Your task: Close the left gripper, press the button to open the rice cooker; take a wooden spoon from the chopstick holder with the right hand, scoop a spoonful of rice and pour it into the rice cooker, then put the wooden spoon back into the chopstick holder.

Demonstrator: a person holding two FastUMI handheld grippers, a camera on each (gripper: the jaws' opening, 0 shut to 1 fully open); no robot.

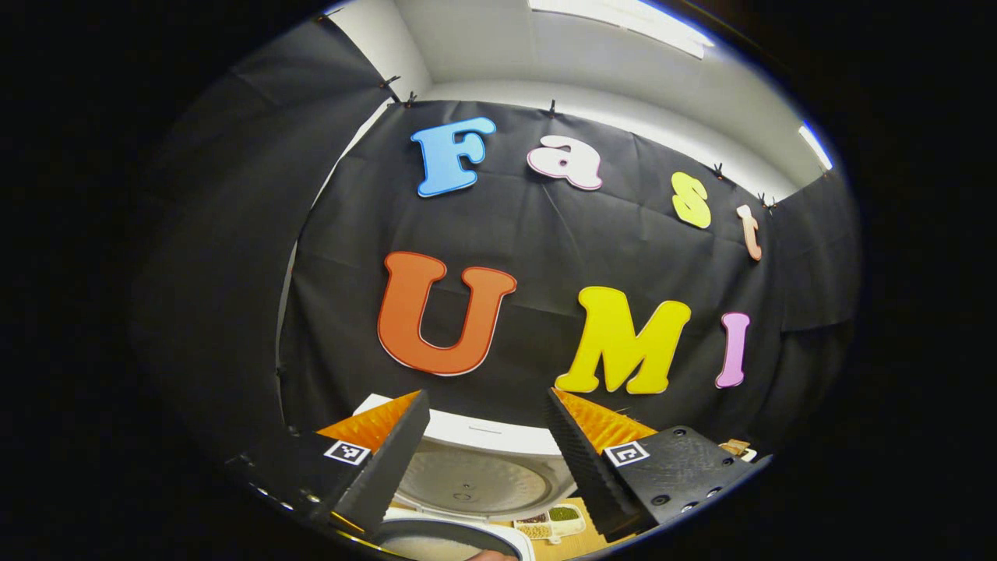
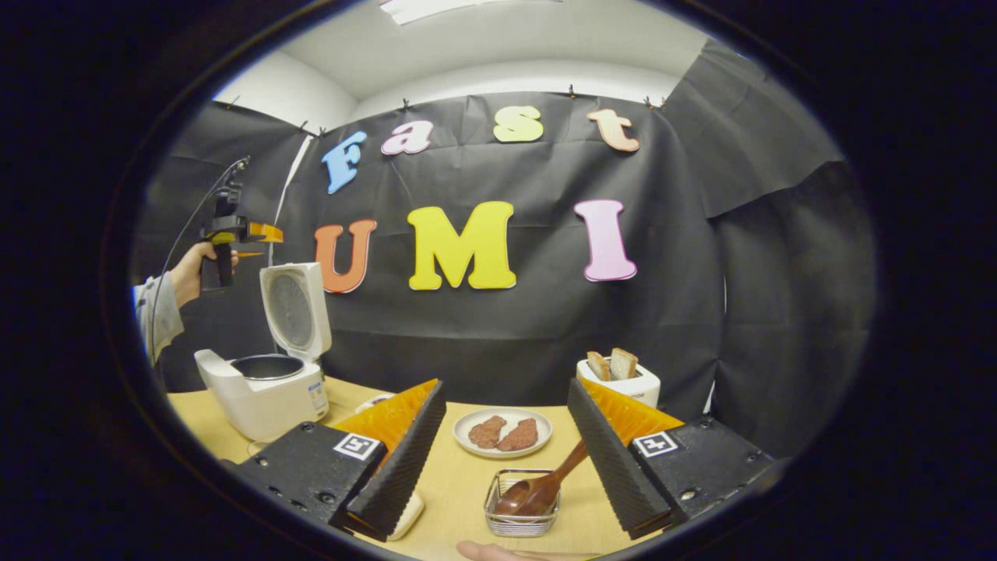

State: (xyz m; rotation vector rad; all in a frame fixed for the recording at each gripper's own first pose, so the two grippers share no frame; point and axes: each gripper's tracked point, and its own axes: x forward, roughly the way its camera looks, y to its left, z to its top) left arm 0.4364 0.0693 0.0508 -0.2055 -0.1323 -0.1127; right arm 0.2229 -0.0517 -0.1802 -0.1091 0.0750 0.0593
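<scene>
- Left gripper view: the left tongs hang released above the rice cooker, fingers spread wide with nothing between them and touching nothing. Just beyond and below the fingertips the cooker's lid stands raised, its round inner face toward the camera, and the rim of the inner pot curves beneath the tongs. The button press looks done. A divided dish of grains sits on the worktop below the gap.
- Right gripper view: the right tongs are likewise released, wide apart and empty. The wooden spoon lies untouched in the wire chopstick holder, directly ahead and low in the gap between the fingers, its handle leaning toward the right finger.
- Far off to the left of these tongs, a hand holds the other gripper up beside the open lid; cooker and pot stand on the worktop below it.
- Judged left to do: grasp the spoon, scoop, pour, return it.
</scene>
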